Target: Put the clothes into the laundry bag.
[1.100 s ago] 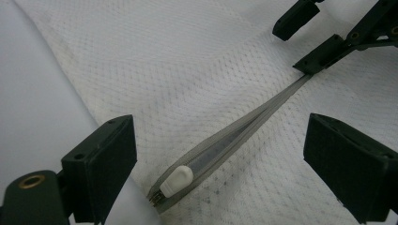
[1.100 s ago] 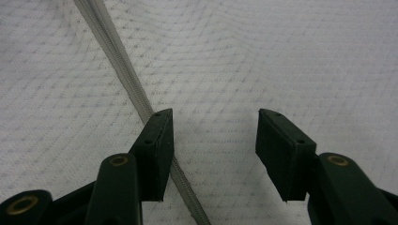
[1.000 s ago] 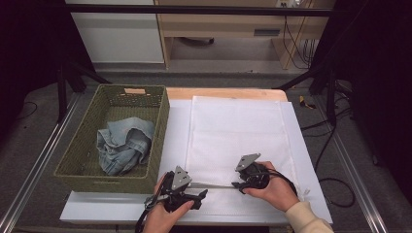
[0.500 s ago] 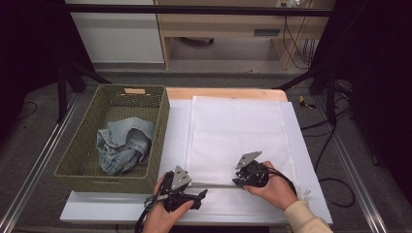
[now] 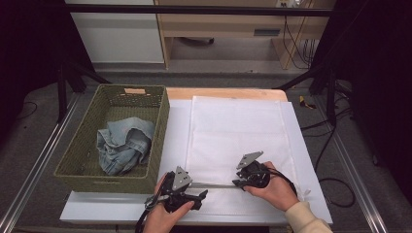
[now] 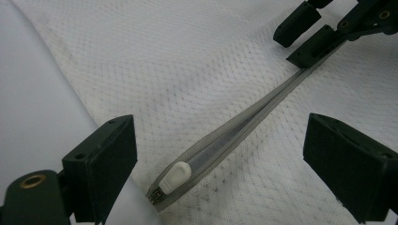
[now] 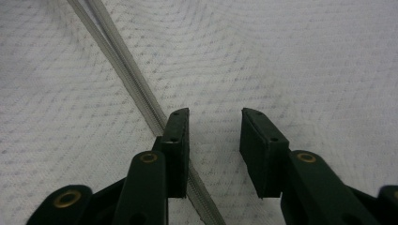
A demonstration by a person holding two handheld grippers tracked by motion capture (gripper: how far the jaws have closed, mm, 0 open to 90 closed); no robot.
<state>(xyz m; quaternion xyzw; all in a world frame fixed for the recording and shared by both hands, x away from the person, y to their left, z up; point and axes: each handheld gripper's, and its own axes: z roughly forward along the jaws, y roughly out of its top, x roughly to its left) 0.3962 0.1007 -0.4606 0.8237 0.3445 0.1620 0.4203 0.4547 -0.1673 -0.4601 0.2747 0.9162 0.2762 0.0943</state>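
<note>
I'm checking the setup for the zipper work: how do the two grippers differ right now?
The left gripper gapes wide around the zipper pull, touching nothing. The right gripper stands narrower, one of its fingers against the zipper. Both are open, low over the mesh bag.

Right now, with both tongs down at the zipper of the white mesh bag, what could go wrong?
1. The left tongs stand open around the zipper pull without touching it; closing off-centre could pinch mesh instead.
2. The right tongs are open, one pad over the zipper track and nothing gripped, so the mesh bag may slide or bunch once the pull is tugged.
</note>
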